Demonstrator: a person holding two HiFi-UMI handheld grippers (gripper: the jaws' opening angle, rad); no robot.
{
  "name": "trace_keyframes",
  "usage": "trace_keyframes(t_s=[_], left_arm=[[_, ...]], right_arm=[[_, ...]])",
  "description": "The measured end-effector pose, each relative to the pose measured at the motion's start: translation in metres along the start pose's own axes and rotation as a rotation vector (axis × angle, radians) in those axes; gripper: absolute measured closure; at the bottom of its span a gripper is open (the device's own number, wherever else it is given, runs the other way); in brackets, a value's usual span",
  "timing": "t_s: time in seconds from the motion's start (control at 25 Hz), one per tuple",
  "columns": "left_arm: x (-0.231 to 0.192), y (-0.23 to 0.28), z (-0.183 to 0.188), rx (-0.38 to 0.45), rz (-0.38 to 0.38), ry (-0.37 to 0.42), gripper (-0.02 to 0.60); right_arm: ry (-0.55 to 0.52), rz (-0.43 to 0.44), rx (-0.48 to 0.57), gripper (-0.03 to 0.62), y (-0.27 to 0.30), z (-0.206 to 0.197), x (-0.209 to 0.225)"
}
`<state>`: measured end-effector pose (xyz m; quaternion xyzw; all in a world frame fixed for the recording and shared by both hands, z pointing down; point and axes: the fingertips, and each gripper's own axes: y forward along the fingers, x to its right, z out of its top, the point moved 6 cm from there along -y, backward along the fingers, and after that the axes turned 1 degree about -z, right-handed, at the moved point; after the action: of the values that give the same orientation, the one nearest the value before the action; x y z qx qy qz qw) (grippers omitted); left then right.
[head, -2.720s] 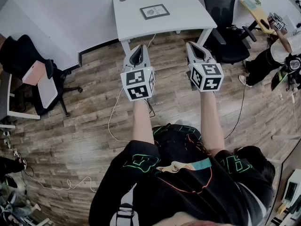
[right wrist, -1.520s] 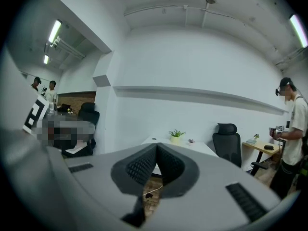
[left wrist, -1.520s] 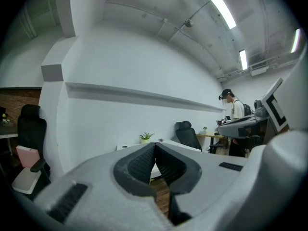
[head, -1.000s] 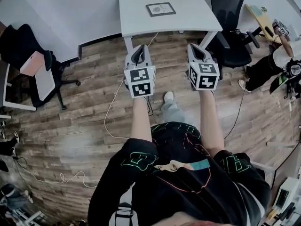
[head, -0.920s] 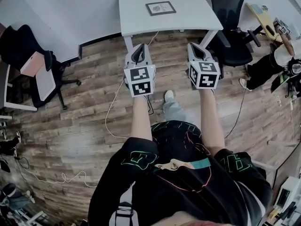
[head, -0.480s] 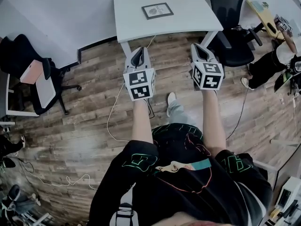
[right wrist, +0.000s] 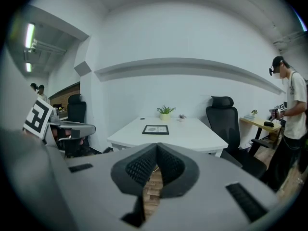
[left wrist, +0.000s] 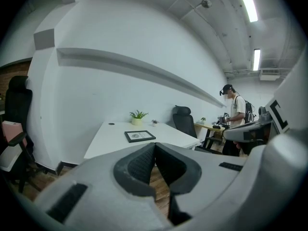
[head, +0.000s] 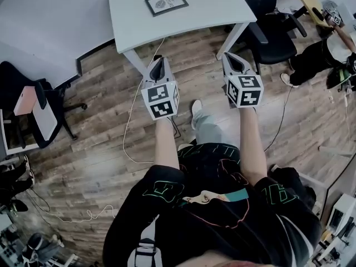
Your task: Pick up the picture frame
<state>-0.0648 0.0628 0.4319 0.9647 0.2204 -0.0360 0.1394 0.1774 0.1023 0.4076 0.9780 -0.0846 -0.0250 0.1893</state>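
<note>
A dark-framed picture frame [head: 166, 2] lies flat on the white table [head: 211, 10] ahead; it also shows as the frame [left wrist: 139, 136] and the frame [right wrist: 155, 129] in the gripper views. My left gripper [head: 158, 65] is shut and empty, held over the wooden floor short of the table's front edge. My right gripper [head: 231, 60] is likewise shut with nothing in it, near the table's right leg. In the gripper views the left gripper [left wrist: 154, 147] and right gripper [right wrist: 156, 148] show their pads meeting. Both point toward the table.
A small potted plant [right wrist: 165, 112] and a tiny pot [right wrist: 182, 116] stand at the table's back. A black office chair [head: 271, 21] sits right of the table, another chair [head: 30, 102] at left. A person [right wrist: 290, 124] stands at far right. Cables [head: 130, 132] trail on the floor.
The person has stepped forward; the table and frame have come nearer and shifted left in the head view. Both grippers advanced toward the table, staying shut.
</note>
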Motion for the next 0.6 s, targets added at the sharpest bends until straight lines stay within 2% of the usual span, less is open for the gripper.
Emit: trace_keyframes(t_s=[0.16, 0.32, 0.6], left_arm=[[0.004, 0.033, 0.006, -0.013, 0.012, 0.001, 0.574], [0.006, 0.061, 0.024, -0.024, 0.035, 0.018, 0.574], [-0.007, 0.096, 0.064, -0.041, 0.076, 0.122, 0.574]], right_arm=[[0.023, 0.026, -0.007, 0.589, 0.026, 0.005, 0.018], [0.044, 0.073, 0.017, 0.589, 0.055, 0.027, 0.034], [0.113, 0.143, 0.087, 0.589, 0.119, 0.062, 0.047]])
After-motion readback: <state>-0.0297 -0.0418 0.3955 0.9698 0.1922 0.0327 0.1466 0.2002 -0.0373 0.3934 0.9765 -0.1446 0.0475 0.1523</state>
